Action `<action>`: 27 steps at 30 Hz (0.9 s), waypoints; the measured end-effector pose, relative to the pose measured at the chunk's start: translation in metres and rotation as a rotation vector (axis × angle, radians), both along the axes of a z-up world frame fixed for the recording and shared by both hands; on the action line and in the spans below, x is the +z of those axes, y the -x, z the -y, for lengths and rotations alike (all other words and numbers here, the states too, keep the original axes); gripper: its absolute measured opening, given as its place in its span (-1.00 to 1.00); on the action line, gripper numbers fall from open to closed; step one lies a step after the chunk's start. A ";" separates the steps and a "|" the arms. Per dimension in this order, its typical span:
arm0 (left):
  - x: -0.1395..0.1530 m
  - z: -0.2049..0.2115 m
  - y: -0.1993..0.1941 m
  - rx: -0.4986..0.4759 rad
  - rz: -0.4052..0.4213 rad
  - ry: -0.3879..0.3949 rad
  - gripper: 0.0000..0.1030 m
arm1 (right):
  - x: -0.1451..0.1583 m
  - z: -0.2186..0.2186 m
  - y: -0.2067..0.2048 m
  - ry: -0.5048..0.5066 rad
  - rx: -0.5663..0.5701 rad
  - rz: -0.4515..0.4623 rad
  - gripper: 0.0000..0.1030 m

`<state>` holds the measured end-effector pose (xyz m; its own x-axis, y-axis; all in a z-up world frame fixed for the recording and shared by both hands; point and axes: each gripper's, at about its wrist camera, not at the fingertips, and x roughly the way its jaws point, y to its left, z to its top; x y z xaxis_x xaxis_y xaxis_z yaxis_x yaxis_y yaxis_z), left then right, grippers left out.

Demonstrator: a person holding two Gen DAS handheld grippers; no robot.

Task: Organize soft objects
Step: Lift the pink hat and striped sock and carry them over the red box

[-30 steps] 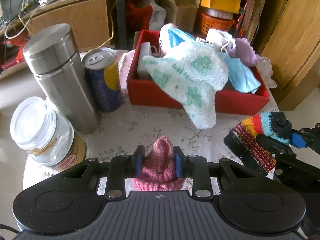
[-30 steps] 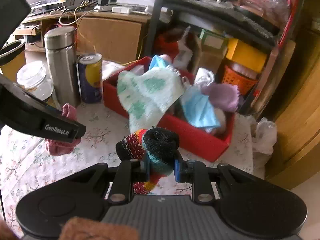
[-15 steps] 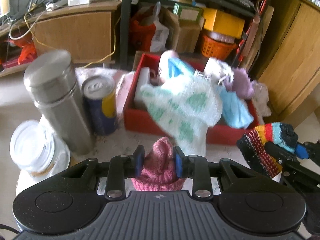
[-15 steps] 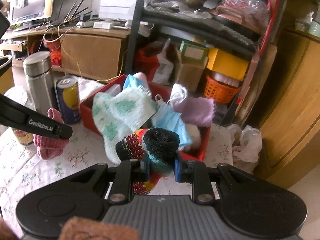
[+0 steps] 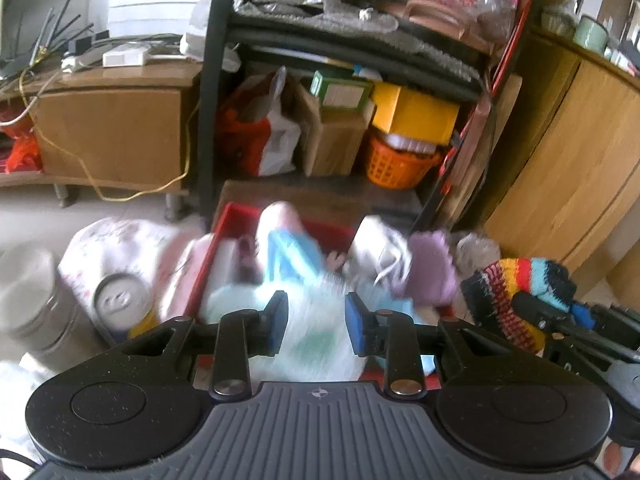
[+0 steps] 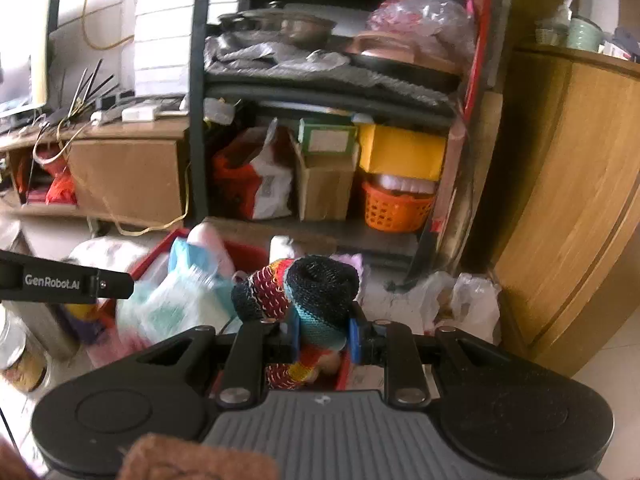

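Observation:
My left gripper [image 5: 316, 322] hovers over the red box [image 5: 228, 224] of soft things. Its blue pads stand apart, and only the blurred white-and-green cloth [image 5: 316, 344] shows in the gap. The pink knit piece is not between them now. In the right wrist view a pink blur [image 6: 106, 350] lies below the left gripper [image 6: 116, 284]; what it is I cannot tell. My right gripper [image 6: 323, 334] is shut on a rolled striped knit [image 6: 304, 292], held above the box's right end [image 6: 248, 250]. The left wrist view shows that knit [image 5: 516, 292] at the right.
A steel flask [image 5: 32, 304] and a drink can [image 5: 120, 304] stand left of the box, with a glass jar [image 6: 16, 356] nearer. Behind the box rises a black shelf rack [image 5: 208, 120] with an orange basket [image 5: 400, 164]. A wooden cabinet [image 5: 580, 160] stands at the right.
Both grippers have risen and moved forward over the red box. The pink knit piece seen between the left pads earlier no longer shows there. The right gripper still holds the striped knit.

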<state>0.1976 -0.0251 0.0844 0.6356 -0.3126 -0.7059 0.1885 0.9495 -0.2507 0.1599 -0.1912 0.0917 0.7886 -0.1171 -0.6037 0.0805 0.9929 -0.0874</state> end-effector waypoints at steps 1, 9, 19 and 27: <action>0.001 0.003 -0.005 0.002 0.003 0.008 -0.40 | 0.001 0.004 -0.005 -0.010 -0.004 0.001 -1.00; -0.058 0.005 0.025 -0.068 -0.144 -0.243 -0.15 | -0.026 0.011 -0.043 -0.078 0.030 -0.069 -1.00; -0.129 -0.027 0.017 0.050 -0.358 -0.404 0.03 | -0.045 -0.001 -0.043 -0.150 0.084 -0.135 -1.00; -0.147 -0.055 0.033 0.102 -0.381 -0.464 -0.04 | -0.045 -0.010 -0.042 -0.192 0.110 -0.149 -1.00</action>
